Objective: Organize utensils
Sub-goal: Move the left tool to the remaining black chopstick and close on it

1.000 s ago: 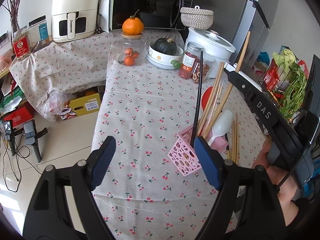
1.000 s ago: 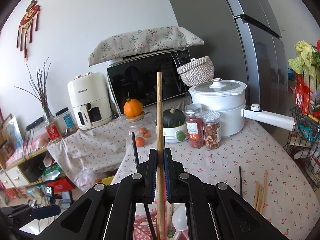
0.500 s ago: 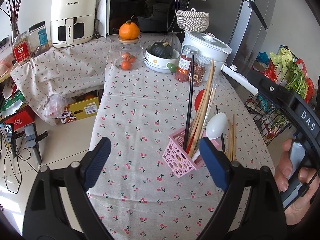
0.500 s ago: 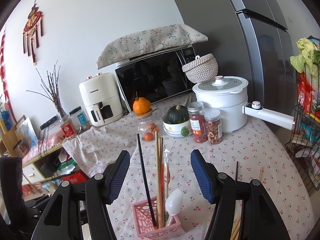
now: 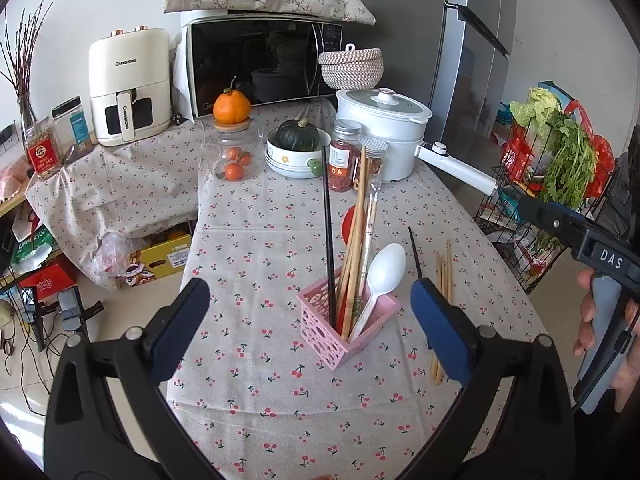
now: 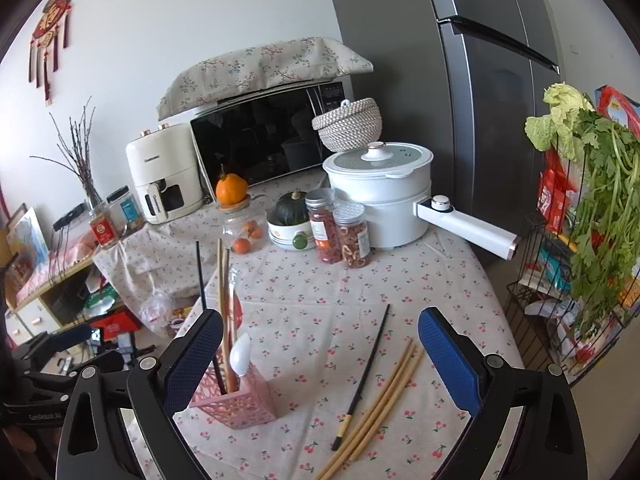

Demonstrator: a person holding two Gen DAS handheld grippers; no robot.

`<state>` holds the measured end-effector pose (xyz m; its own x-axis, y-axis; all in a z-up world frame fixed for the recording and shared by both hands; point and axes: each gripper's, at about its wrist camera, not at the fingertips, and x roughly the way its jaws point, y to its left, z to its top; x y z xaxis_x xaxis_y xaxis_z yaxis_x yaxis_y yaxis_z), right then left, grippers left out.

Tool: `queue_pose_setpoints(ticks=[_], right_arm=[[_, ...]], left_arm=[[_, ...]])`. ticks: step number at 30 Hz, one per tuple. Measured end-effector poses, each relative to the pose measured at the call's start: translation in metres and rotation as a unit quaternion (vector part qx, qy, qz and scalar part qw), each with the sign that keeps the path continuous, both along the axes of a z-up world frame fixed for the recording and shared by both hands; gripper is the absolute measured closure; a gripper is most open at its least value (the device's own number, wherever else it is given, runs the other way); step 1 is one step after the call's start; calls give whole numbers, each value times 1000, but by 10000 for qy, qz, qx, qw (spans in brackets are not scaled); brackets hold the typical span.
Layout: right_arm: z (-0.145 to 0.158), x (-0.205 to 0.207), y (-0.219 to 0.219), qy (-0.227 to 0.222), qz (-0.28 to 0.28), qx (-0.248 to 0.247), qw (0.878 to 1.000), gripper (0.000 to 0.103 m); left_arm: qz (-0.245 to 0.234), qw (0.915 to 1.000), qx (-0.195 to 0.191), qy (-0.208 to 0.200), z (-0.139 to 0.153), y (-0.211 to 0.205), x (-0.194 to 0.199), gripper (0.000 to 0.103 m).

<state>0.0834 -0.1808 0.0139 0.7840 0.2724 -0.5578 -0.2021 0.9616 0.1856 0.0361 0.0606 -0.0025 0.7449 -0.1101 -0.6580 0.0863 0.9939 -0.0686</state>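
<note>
Both grippers hung over the worktop (image 5: 280, 240) with jaws wide and holding nothing. The left gripper (image 5: 310, 312) faced the pink basket (image 5: 332, 336), which stood upright holding a black chopstick (image 5: 328, 232), wooden chopsticks (image 5: 356, 236) and a white spoon (image 5: 380, 280). The right gripper (image 6: 320, 352) sat above loose wooden chopsticks (image 6: 384, 396) and a black one (image 6: 366, 364), lying just right of the basket.
</note>
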Motion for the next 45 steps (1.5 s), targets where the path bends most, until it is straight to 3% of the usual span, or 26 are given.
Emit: queue_pose_setpoints(ticks=[4, 7, 11, 17, 24, 30, 34, 41, 45], right_arm=[[-12, 9, -26, 466, -174, -212, 9985, 4], [-24, 17, -49, 895, -198, -83, 9958, 4], [-35, 31, -79, 1391, -189, 145, 9900, 4], [-51, 48, -114, 1632, -435, -131, 9856, 4], [-93, 72, -150, 2254, -782, -294, 9707, 4], [-114, 84, -173, 2538, -960, -143, 9624, 4], [-122, 89, -177, 2622, -983, -147, 9599, 4], [-125, 98, -176, 2665, -989, -69, 9587, 4], [-126, 102, -174, 2697, -989, -61, 9578, 4]], left_arm=[[-221, 9997, 114, -24, 3, -25, 0, 2], [-347, 9992, 180, -12, 3, -47, 2, 2], [-545, 9976, 127, 411, -3, -80, 19, 2], [-674, 9929, 53, 977, -19, -131, 51, 2], [-649, 9887, 300, 1316, -53, -182, 101, 3], [-606, 9805, 264, 1852, -99, -199, 151, 26], [-411, 9759, 189, 2134, -128, -199, 182, 49], [-164, 9687, -105, 2476, -165, -193, 213, 69], [-187, 9695, 92, 2441, -171, -197, 215, 78]])
